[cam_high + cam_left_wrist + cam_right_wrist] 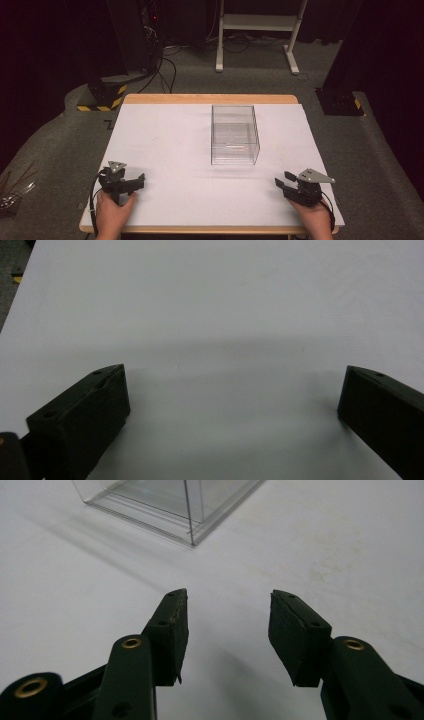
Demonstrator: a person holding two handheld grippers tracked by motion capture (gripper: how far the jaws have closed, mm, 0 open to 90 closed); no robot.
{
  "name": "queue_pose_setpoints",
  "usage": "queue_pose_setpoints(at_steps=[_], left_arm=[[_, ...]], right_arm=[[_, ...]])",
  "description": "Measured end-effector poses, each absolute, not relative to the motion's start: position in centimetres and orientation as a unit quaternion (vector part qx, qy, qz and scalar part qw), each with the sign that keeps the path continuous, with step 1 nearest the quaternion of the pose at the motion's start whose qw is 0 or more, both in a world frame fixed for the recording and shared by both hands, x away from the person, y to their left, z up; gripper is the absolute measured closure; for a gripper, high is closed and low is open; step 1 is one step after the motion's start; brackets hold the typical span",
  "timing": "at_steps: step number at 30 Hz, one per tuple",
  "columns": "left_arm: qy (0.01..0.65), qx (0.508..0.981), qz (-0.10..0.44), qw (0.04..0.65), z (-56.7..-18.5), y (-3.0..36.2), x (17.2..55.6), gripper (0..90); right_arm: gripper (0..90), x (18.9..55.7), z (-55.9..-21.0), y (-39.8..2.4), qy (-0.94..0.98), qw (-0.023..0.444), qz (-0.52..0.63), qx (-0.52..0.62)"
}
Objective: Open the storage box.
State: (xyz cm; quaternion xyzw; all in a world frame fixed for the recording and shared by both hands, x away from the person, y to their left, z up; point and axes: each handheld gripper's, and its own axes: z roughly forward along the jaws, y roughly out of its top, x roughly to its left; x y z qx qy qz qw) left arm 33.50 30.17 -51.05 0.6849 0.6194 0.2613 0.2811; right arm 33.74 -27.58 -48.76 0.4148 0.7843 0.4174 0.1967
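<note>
— Black jaws first, close to the lens: what do they look like?

— Matte, blocky wedges with flat inner faces. On the left gripper [232, 390] they stand wide apart over bare white surface, with nothing between them. On the right gripper [229, 630] they are parted too, more narrowly, with brass-coloured rivets in the arms behind the pads, and empty as well

— And the clear box?

— A transparent box [234, 134], hard-edged and rectangular, thin glossy walls, open at the top as far as I can tell. It stands upright on the white table [165, 145], a little right of centre and toward the far half. In the right gripper view its near corner [192, 527] shows ahead of the jaws, well apart from them

— Where are the hands?

— At the near edge. The left hand [114, 212] holds its gripper at the near left corner, the right hand [314, 215] holds its one at the near right; each carries a grey three-cornered plate

— Beyond the table?

— A wooden rim along the table's edges, grey carpet [380, 165], a white metal frame [260, 25] with feet at the back, and black cables [167, 70] on the floor
</note>
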Motion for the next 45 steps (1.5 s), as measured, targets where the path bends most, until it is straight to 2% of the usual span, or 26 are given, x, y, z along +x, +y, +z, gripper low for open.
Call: queue_pose_setpoints(at_steps=[9, 16, 19, 25, 30, 38, 45], left_arm=[[0.619, 0.685, 0.261, 0.281, -51.0, 30.2, 33.5, 0.4], [0.619, 0.685, 0.261, 0.281, -51.0, 30.2, 33.5, 0.3], [0.619, 0.685, 0.261, 0.281, -51.0, 30.2, 33.5, 0.3], [0.619, 0.685, 0.26, 0.281, -51.0, 30.2, 33.5, 0.3], [0.619, 0.685, 0.261, 0.281, -51.0, 30.2, 33.5, 0.3], [0.619, 0.685, 0.261, 0.281, -51.0, 30.2, 33.5, 0.3], [0.619, 0.685, 0.261, 0.282, -51.0, 30.2, 33.5, 0.3]], right_arm=[[55.9, 33.4, -47.9, -25.3, 0.786, 0.189, 0.447, 0.384], [52.7, 34.0, -47.3, -24.2, 0.78, 0.172, 0.455, 0.393], [55.1, 34.3, -47.2, -23.8, 0.783, 0.166, 0.452, 0.395], [51.3, 35.1, -46.4, -23.3, 0.779, 0.144, 0.471, 0.388], [44.3, 35.7, -45.5, -22.1, 0.776, 0.134, 0.488, 0.376], [42.5, 36.3, -45.4, -20.4, 0.78, 0.131, 0.497, 0.357], [44.8, 37.3, -45.4, -19.1, 0.778, 0.123, 0.508, 0.349]])
